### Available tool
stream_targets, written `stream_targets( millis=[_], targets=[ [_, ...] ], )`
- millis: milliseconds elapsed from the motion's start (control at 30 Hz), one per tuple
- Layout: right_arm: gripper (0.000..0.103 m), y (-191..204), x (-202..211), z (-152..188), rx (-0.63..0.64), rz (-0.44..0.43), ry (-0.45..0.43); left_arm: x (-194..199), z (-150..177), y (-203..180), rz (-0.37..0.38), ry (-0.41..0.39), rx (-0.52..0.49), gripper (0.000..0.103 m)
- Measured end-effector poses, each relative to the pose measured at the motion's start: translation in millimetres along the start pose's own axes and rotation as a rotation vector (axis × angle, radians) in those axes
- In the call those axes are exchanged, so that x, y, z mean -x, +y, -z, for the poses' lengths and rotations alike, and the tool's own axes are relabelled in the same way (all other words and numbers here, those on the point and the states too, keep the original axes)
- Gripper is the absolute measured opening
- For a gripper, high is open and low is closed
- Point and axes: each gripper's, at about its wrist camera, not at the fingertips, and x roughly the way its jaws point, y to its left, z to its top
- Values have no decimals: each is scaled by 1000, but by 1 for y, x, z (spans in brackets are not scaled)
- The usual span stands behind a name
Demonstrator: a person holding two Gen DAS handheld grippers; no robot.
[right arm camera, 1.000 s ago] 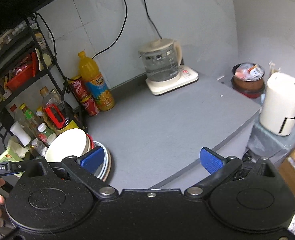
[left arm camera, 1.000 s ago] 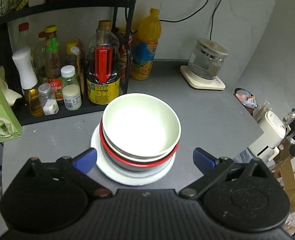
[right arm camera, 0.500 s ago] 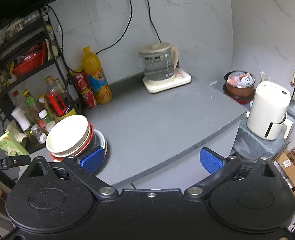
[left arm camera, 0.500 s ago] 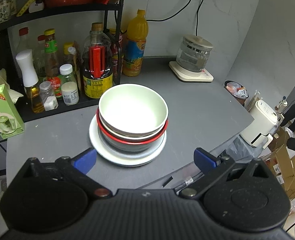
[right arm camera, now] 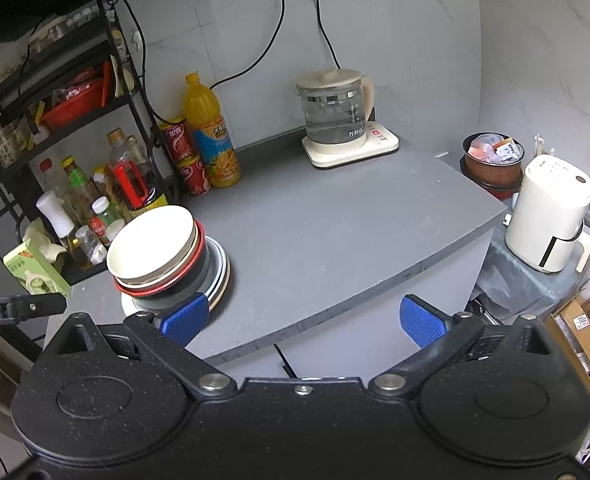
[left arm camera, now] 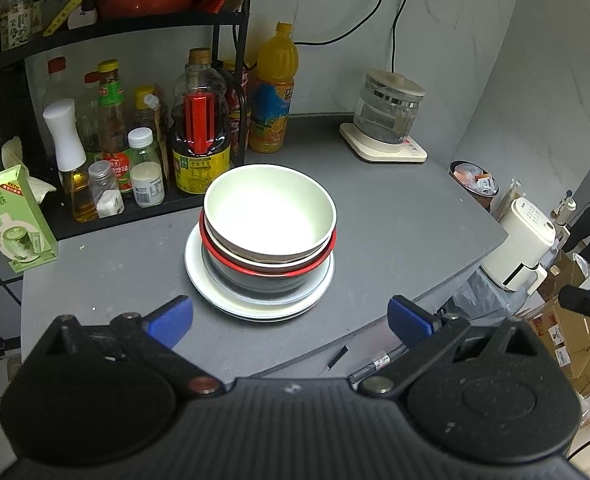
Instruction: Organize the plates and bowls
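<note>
Near the left edge of the grey counter [left arm camera: 395, 216], just in front of the bottle rack [left arm camera: 231, 92], stands the stack: a cream bowl [left arm camera: 269, 210] nested in a red-rimmed bowl [left arm camera: 271, 268], on white plates [left arm camera: 255, 304]. In the left wrist view the stack lies ahead of the left gripper [left arm camera: 289, 316], centred on the gap between its blue-padded fingers [left arm camera: 169, 318] but beyond their tips, touching neither; the jaws stand wide apart and empty. The gripper is held above the counter's near edge, tilted down towards the bowls. In the right wrist view the stack [right arm camera: 155, 248] sits to the left, its plates [right arm camera: 219, 276] partly hidden behind the right gripper's [right arm camera: 303, 320] left pad; these jaws are likewise spread wide, holding nothing, hanging off the counter's front edge. A glass kettle [right arm camera: 337, 114] stands at the far edge
</note>
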Motion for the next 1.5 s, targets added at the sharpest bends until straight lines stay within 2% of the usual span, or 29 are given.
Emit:
stream_targets(
  millis=[1500],
  targets=[
    [103,13,-6,-5,37,-12,-1,5,-4,8,-12,-33,-11,103]
  ],
)
